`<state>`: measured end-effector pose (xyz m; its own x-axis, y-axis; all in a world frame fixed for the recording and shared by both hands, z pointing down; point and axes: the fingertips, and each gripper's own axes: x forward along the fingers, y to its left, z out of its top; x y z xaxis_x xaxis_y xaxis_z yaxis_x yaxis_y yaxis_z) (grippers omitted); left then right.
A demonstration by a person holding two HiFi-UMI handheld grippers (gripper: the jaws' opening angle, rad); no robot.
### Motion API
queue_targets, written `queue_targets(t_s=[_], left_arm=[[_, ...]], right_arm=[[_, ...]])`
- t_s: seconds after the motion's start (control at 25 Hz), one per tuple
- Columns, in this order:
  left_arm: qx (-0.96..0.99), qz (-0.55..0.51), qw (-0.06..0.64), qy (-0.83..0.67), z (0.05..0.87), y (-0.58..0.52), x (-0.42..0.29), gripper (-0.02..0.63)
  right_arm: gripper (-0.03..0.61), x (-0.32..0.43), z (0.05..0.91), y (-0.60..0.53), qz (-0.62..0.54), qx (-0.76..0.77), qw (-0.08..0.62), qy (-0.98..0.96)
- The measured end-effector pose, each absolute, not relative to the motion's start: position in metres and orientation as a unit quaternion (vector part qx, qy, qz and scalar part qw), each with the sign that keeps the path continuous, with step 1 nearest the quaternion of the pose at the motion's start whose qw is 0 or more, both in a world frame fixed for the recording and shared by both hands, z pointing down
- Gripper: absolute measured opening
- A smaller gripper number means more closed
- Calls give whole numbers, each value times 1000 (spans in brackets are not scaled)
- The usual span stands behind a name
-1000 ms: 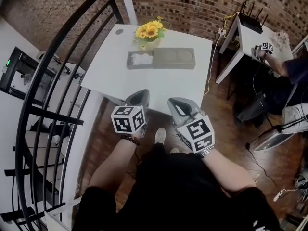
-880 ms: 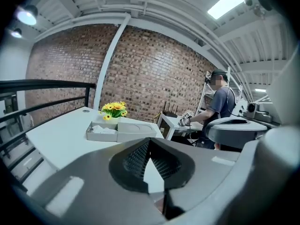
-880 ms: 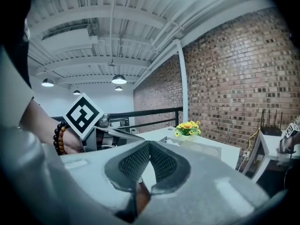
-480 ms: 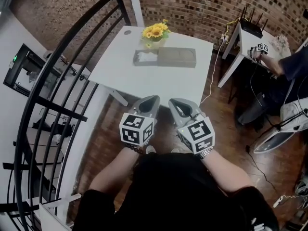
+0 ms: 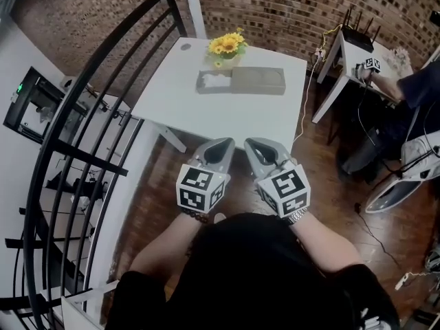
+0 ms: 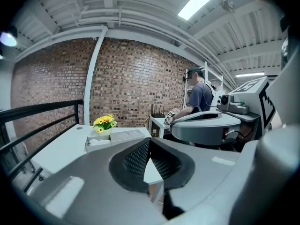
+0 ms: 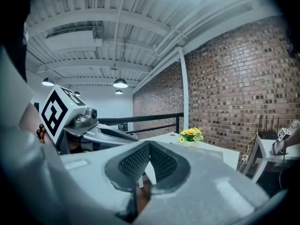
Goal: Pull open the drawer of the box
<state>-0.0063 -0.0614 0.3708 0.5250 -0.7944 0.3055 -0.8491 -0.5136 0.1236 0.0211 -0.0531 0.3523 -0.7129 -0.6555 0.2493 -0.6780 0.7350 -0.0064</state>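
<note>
The long grey box (image 5: 242, 81) lies across the far part of the white table (image 5: 206, 115), with something white at its left end and yellow flowers (image 5: 227, 45) behind it. My left gripper (image 5: 218, 145) and right gripper (image 5: 257, 145) hang side by side at the table's near edge, well short of the box. Both are shut with nothing between their jaws. In the left gripper view the shut left gripper (image 6: 150, 142) points toward the box (image 6: 115, 137). From the right gripper view, the shut right gripper (image 7: 150, 144) faces the flowers (image 7: 191, 134).
A black curved railing (image 5: 89, 102) runs along the left. On the right stands a white side desk (image 5: 350, 50) with a router, where a person (image 5: 412, 88) sits. Cables and a fan (image 5: 399, 188) lie on the wooden floor. A brick wall (image 5: 289, 5) closes the back.
Both grippers have risen a little and the left one has shifted right, closer to the right one, while rolling slightly. The box has not moved.
</note>
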Motion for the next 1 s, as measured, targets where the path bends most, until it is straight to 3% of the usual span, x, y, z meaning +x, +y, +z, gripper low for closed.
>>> queue_targets(t_s=[1.0], left_arm=[[875, 105, 124, -456, 370, -58, -26, 17]], right_arm=[[-8, -3, 346, -47, 38, 376, 121, -918]])
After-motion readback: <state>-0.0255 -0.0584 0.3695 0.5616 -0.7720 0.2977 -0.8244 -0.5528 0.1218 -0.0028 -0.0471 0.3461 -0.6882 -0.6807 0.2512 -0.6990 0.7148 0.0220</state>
